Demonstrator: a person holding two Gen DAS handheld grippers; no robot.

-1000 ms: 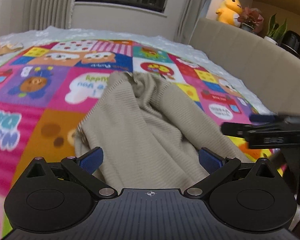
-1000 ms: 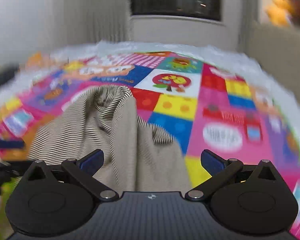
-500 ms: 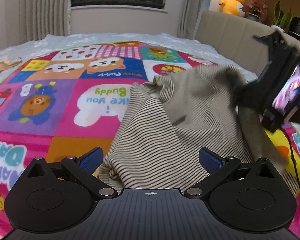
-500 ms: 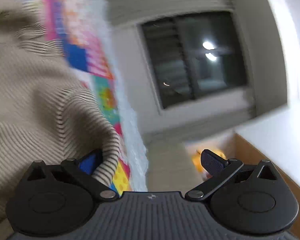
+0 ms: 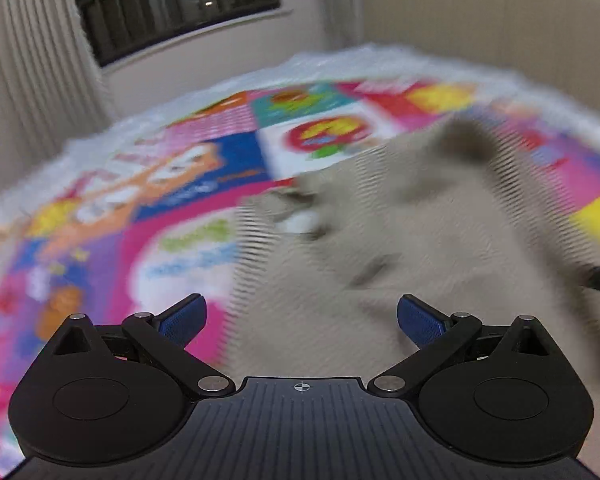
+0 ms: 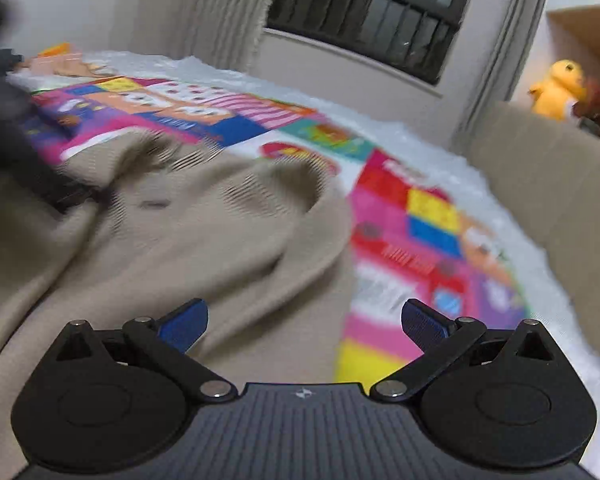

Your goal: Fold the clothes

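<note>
A beige garment (image 5: 400,248) with fine dark stripes was seen lying crumpled on a bright patchwork play mat (image 5: 148,216). It was blurred in both views. In the right wrist view the cloth (image 6: 188,240) was bunched into soft, raised folds, with one rounded fold lifted towards the middle of the mat (image 6: 416,236) and the rest spread towards the left edge.
</note>
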